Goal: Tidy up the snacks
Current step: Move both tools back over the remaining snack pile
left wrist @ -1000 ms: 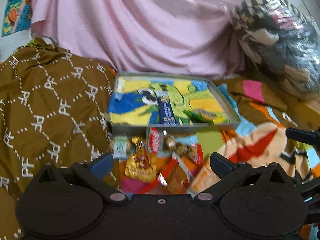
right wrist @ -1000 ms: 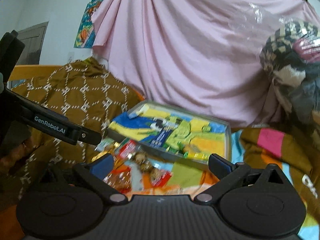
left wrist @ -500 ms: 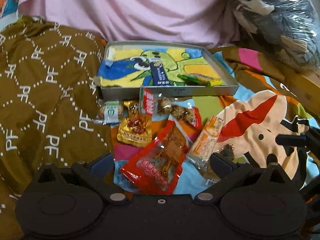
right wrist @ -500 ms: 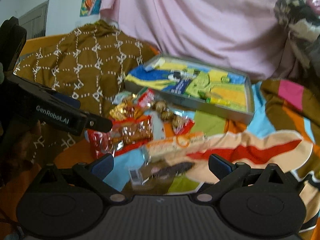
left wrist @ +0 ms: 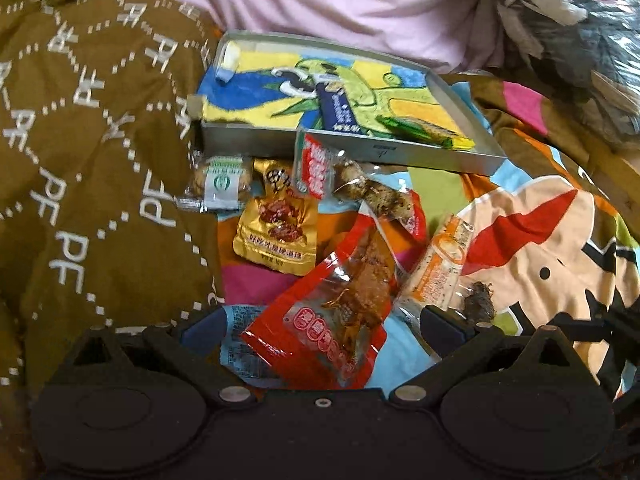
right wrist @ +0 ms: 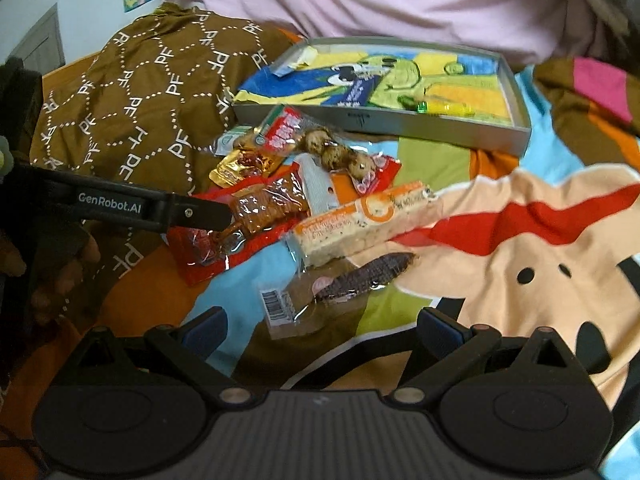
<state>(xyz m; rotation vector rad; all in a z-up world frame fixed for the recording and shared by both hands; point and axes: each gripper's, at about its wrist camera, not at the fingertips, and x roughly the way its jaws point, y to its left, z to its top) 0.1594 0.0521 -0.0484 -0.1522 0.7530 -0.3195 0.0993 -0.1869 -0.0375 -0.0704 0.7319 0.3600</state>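
in the left wrist view, the left gripper point(left wrist: 322, 326) is hanging low over the near end of the snack pile with its jaws spread wide and nothing between them. the red pouch point(left wrist: 336, 308) is lying directly in the gap, its long axis running from near left up to far right, so it is sitting slantwise across the line of the fingers rather than along it. just to its right the orange-and-white bar point(left wrist: 438, 268) is lying almost parallel to it. farther off the gold pouch point(left wrist: 278, 230), a small green-labelled packet point(left wrist: 222, 188) and a red-and-clear packet of round balls point(left wrist: 360, 186) are resting against the near wall of the grey tray point(left wrist: 360, 146), which is holding a few items on a cartoon-printed liner.

in the right wrist view, the right gripper point(right wrist: 322, 328) is also standing wide and empty, above a clear packet with a dark strip and a barcode point(right wrist: 332, 290); that packet is lying just ahead of the fingers, long axis near left to far right. the left gripper's arm is reaching in from the left, its tip over the red pouch's left end. judging by this, each tool is nearest its own packet, and the tray is waiting far beyond both on the colourful bedspread point(right wrist: 520, 240).
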